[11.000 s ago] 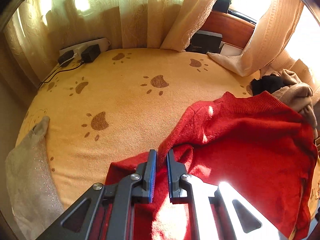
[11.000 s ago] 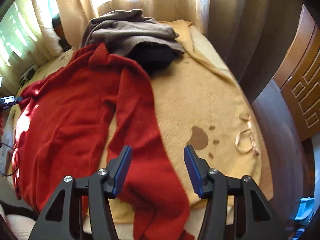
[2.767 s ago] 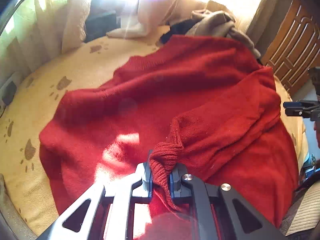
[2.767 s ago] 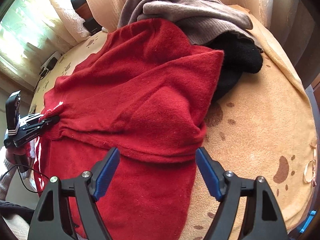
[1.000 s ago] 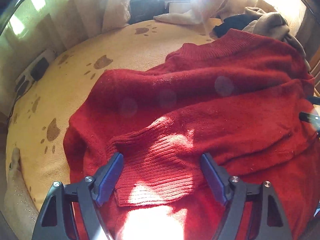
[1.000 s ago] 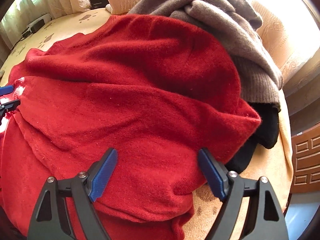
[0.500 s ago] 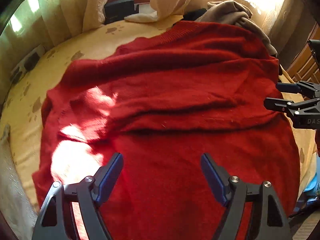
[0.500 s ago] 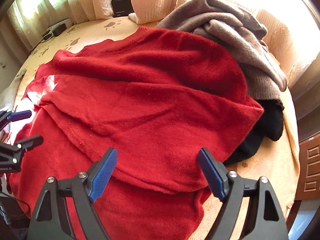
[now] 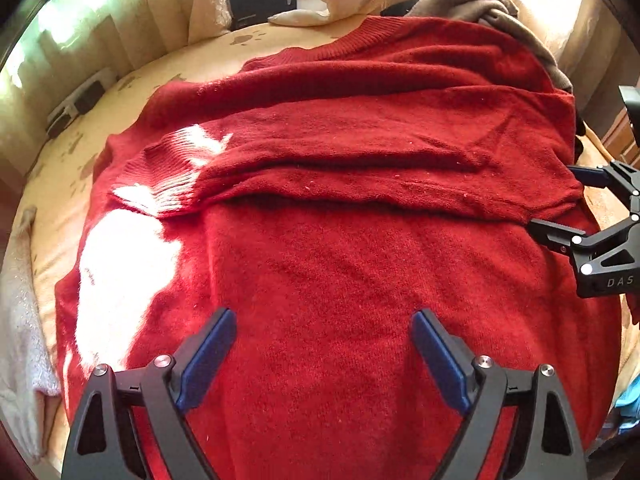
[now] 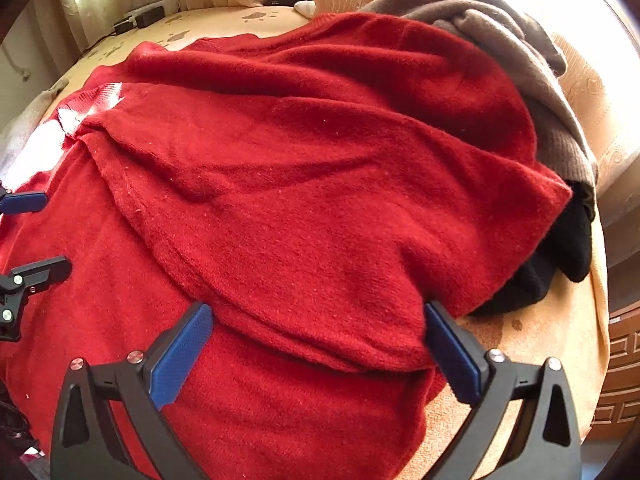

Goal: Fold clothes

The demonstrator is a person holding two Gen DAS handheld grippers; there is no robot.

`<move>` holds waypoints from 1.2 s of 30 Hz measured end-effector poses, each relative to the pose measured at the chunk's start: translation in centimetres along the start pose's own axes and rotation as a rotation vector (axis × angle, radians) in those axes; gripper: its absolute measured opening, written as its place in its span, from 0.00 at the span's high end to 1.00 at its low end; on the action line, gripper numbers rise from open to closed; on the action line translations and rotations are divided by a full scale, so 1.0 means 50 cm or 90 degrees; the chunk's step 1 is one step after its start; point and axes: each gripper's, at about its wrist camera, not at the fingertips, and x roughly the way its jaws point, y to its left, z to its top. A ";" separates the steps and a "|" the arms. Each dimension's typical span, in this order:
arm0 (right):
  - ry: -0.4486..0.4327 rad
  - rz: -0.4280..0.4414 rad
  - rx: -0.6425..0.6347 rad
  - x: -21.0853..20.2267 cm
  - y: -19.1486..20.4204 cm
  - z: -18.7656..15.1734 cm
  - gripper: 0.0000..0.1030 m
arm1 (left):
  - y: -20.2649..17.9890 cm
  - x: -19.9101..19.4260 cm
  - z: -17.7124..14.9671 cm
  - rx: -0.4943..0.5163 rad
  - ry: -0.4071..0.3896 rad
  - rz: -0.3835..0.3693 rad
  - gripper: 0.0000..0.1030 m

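A red knitted sweater (image 9: 340, 240) lies spread on the yellow paw-print bed cover (image 9: 168, 80), with both sleeves folded across its chest. My left gripper (image 9: 324, 334) hovers over the sweater's lower body, jaws opening wide, nothing between them. In the right wrist view the same sweater (image 10: 300, 180) fills the frame. My right gripper (image 10: 318, 330) hangs over the folded sleeve's lower edge near the sweater's right side, jaws opening wide, gripping nothing. Each gripper shows at the other view's edge: the right gripper (image 9: 560, 204), the left gripper (image 10: 36, 234).
A grey-brown garment (image 10: 512, 48) and a black one (image 10: 560, 256) are piled at the sweater's far right. A pale cloth (image 9: 20, 320) lies at the bed's left edge. Curtains (image 9: 168, 12), a power strip (image 9: 76, 102) and a dark box (image 9: 260, 2) line the back. A wooden door (image 10: 620, 368) stands right.
Both grippers have drawn nearer the sweater's lower half and their jaws have spread a little wider. The left view swung right from the cuff to the body's middle.
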 end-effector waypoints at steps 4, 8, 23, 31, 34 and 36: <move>-0.034 0.001 -0.007 -0.012 0.000 -0.010 0.00 | 0.004 -0.069 -0.056 -0.025 -0.017 -0.010 0.11; -0.034 -0.001 -0.011 -0.021 0.000 -0.007 0.00 | 0.044 -0.107 -0.132 -0.066 -0.014 -0.023 0.11; -0.175 0.186 -0.442 -0.253 0.472 -0.066 0.10 | 0.471 -0.276 -0.355 -0.365 -0.076 0.135 0.11; -0.190 0.227 -0.672 -0.228 0.739 -0.147 0.15 | 0.540 -0.265 -0.486 -0.421 -0.038 0.127 0.11; -0.162 0.168 -0.607 -0.181 0.725 -0.112 0.15 | 0.543 -0.252 -0.511 -0.429 -0.031 0.106 0.11; -0.138 0.111 -0.523 -0.151 0.672 -0.076 0.15 | 0.544 -0.240 -0.513 -0.425 -0.025 0.095 0.11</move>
